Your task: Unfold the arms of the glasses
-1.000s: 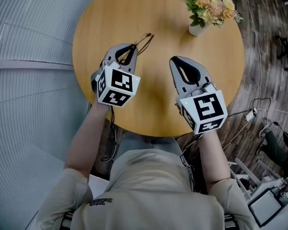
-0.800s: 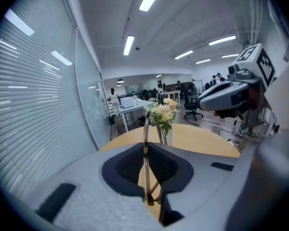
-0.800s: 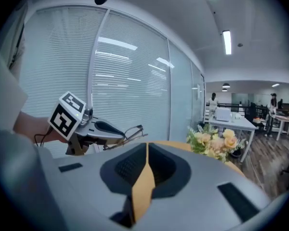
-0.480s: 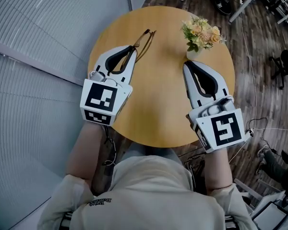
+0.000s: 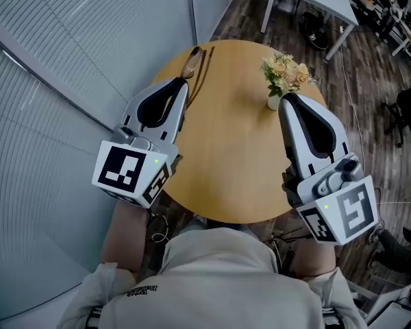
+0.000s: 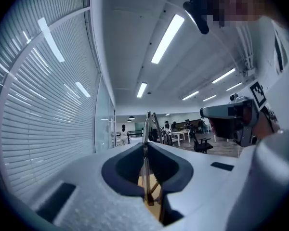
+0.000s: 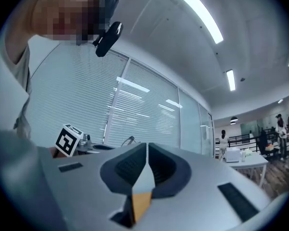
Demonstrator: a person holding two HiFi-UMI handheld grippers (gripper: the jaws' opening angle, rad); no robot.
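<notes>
Held: glasses (image 5: 193, 62), pinched in left gripper (image 5: 181, 82), far left over table (image 5: 233, 149). Spare: right gripper (image 5: 288, 99), jaws together, empty. Step: glasses seemingly folded; next, right gripper must open and take the free side.

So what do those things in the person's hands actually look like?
The left gripper and right gripper are light grey shells tapering to dark-padded jaws, each backed by a white cube with black square markers and a green light. The person wears a beige short-sleeved shirt.
</notes>
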